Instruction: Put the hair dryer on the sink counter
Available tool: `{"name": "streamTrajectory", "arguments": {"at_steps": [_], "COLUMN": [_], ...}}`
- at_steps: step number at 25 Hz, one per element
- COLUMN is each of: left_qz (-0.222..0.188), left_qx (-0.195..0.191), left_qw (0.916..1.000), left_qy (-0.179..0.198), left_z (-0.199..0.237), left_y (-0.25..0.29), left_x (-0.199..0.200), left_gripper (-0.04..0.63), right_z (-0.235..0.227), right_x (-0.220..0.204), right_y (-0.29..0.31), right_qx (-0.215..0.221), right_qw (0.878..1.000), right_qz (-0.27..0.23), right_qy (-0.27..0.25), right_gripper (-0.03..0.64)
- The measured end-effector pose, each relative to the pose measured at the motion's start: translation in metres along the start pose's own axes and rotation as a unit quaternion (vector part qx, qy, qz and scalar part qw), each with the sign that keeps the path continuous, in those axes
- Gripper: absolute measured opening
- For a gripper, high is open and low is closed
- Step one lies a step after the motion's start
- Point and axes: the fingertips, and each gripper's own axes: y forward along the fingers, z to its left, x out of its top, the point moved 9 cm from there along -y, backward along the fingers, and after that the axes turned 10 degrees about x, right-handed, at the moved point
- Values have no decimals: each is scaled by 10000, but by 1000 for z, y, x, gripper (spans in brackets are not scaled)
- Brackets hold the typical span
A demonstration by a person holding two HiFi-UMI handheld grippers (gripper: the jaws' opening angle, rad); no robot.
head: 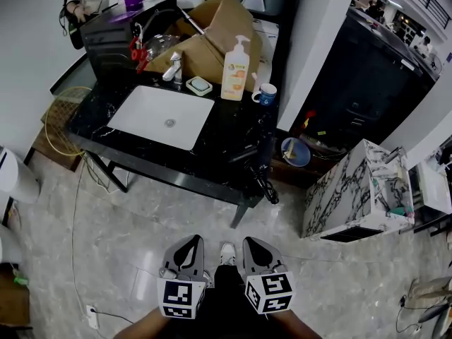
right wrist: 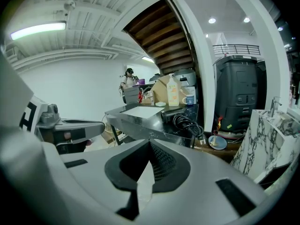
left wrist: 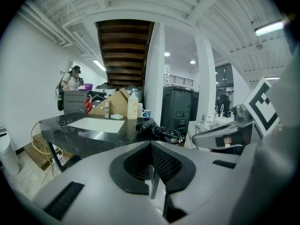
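**Position of the task item.** The black hair dryer (head: 245,154) lay on its side on the black marble-patterned sink counter (head: 224,126). It sat at about 4 o'clock from the white rectangular basin (head: 161,116), close to the counter's front right corner. Its black coiled cord (head: 265,183) ran past the front edge and hung below it. Judged from this layout, the placement was complete.

**Gripper state.** The left gripper (head: 189,243) and the right gripper (head: 256,243) were held side by side at 6 o'clock in the head view. Both were close to the person's body and well apart from the counter. Each gripper view showed its jaws pressed together with nothing between them, so neither gripper held anything.

**Likely faults from this state.**

1. Dryer pulled off the counter. Cause: the weight of the overhanging cord, or a foot or gripper snagging the hanging loop. The dryer rested near the edge, so a small tug could be enough.
2. Dryer rolling. Cause: a rounded body lying on a smooth, glossy surface. A knock to the counter frame could shift it toward the corner.
3. Water contact. Cause: the basin and the chrome tap (head: 174,68) were on the same surface. Splashes could reach the dryer.
4. Collision during any re-grip. Cause: a blue-and-white mug (head: 266,94) and a cream pump soap bottle (head: 235,68) stood at 12 o'clock from the dryer. A reach that overshot could tip either one.
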Motion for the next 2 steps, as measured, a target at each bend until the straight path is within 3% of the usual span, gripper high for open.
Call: {"name": "streamTrajectory", "arguments": {"at_steps": [2], "left_qz": [-6], "left_qx": [-2], "left_qw": [10000], "left_qy": [14], "left_z": [-1], "left_y": [-1], "left_x": [1], "left_gripper": [8], "right_z": [0], "right_x": [0], "right_y": [-1], "right_qx": [-7], "right_qw": [10000], "right_qz": [-7], "right_qy": [1], "right_gripper": [13]}}
